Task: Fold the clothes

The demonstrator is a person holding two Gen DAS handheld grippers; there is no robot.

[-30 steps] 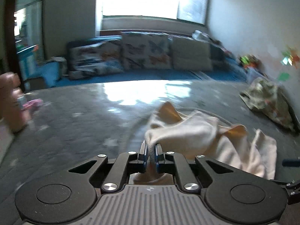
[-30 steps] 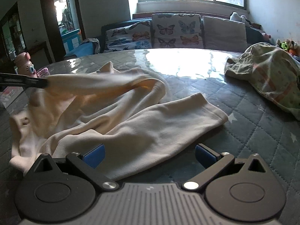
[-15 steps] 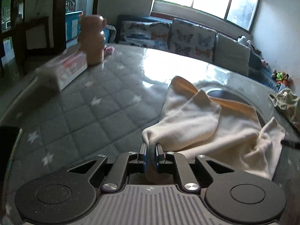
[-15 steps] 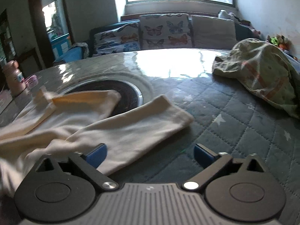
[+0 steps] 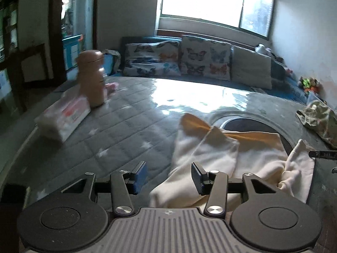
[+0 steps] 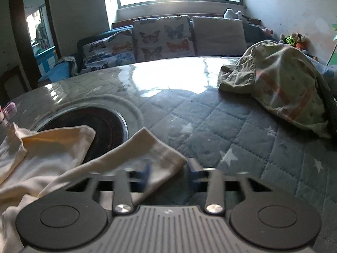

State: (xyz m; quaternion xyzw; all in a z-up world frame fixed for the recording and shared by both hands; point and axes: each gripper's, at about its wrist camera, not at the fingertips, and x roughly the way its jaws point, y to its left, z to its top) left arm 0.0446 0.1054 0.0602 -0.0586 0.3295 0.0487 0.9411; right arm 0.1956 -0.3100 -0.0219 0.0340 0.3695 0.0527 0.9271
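A cream garment [image 5: 212,158] lies rumpled on the quilted grey table [image 5: 126,130]. My left gripper [image 5: 169,177] is open just above the garment's near fold and holds nothing. In the right wrist view the garment's sleeve end [image 6: 153,147] lies between the fingers of my right gripper [image 6: 168,171]. Those fingers are blurred, partly closed around the sleeve with a gap still between them. The rest of the garment [image 6: 42,156] spreads to the left.
A green patterned garment [image 6: 284,88] is heaped at the table's right. A pink bottle [image 5: 91,80] and a tissue pack [image 5: 63,116] stand at the left. A dark round inset [image 6: 101,124] sits mid-table. A sofa with butterfly cushions [image 5: 189,61] is behind.
My left gripper has opened and let go of the cream garment's fold. My right gripper has moved forward over the sleeve end and its fingers have come closer together.
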